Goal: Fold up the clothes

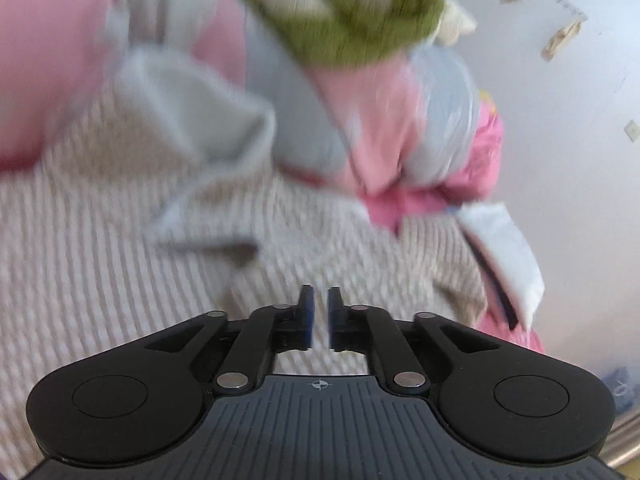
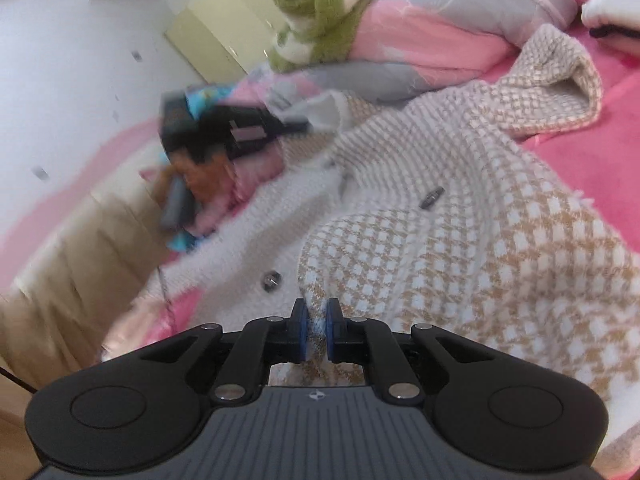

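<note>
Blur hides the left hand-held gripper (image 1: 319,316)'s narrow gap; right hand-held gripper (image 2: 317,330) pinches cardigan (image 2: 460,240).

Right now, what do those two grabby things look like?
Each hand-held gripper, left and right, is black plastic with a ribbed grey body, round side lobes, silver pins, blue pads on its fingers and a small white crosshair mark.

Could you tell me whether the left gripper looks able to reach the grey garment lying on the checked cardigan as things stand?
Probably yes. The left gripper holds nothing, and only bare checked cardigan lies between it and the grey garment. The view is blurred, though.
</note>
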Motion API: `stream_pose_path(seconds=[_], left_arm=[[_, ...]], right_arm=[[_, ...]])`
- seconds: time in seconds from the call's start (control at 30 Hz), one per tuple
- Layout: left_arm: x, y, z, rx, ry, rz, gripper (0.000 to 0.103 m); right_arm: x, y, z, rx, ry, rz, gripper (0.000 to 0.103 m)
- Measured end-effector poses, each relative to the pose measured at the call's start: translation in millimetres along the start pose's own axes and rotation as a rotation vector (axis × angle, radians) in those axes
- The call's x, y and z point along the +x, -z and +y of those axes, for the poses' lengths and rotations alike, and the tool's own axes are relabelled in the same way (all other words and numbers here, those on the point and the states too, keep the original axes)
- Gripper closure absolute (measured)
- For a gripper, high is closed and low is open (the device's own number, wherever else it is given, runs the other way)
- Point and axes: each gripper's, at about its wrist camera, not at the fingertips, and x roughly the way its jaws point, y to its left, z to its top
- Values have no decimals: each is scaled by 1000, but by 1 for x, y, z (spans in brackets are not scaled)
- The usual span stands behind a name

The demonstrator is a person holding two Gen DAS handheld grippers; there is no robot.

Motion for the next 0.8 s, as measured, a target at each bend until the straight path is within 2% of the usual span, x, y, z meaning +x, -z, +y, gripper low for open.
stream_pose_path(seconds=[0.07, 0.13, 0.2, 0.4, 0.57, 0.67, 0.8], left_arm=[[10, 11, 3, -28, 2, 25, 59], [20, 22, 5, -55, 5, 50, 56], [28, 27, 9, -94, -4, 57, 47], [39, 28, 19, -164, -81, 14, 44], [45, 22, 25, -204, -124, -9, 41], [43, 23, 24, -243, -114, 5, 41], [27, 33, 20, -294, -38, 38, 41]], right_arm=[[-6, -2, -5, 38, -54, -37, 94], [-13, -6, -14, 84, -104, -70, 94], [-19, -8, -22, 124, -134, -90, 94], [-25, -8, -39, 219, -237, -138, 94], [-27, -10, -54, 286, -289, -165, 94], [-26, -10, -61, 323, -319, -182, 94], [-24, -12, -66, 345, -336, -193, 94]])
